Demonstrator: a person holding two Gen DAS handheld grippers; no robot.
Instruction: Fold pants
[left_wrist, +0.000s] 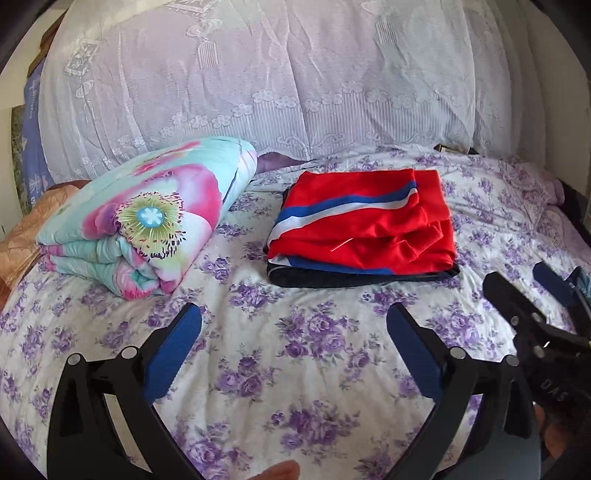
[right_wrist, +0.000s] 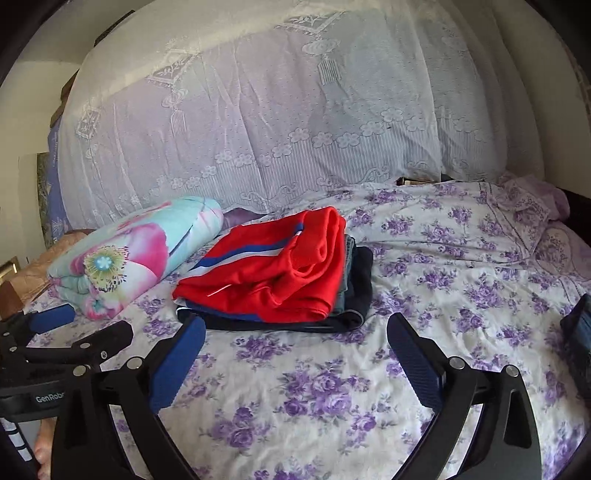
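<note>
Your left hand-held gripper (left_wrist: 293, 334) and right hand-held gripper (right_wrist: 295, 341) both stand wide apart, holding nothing, over bare bed (left_wrist: 314, 387). The red pants (left_wrist: 364, 221) lie folded atop a clothes stack (right_wrist: 354, 288) mid-bed, likely finished and released.

Grippers: two, left gripper (left_wrist: 293, 314) and right gripper (right_wrist: 295, 323). Ahead of both on the bed (left_wrist: 295, 369): one stack of folded garments, red pants (left_wrist: 364, 225) on top. One folded floral quilt (left_wrist: 144, 218) left of it. One lace curtain (left_wrist: 258, 74) behind.
</note>
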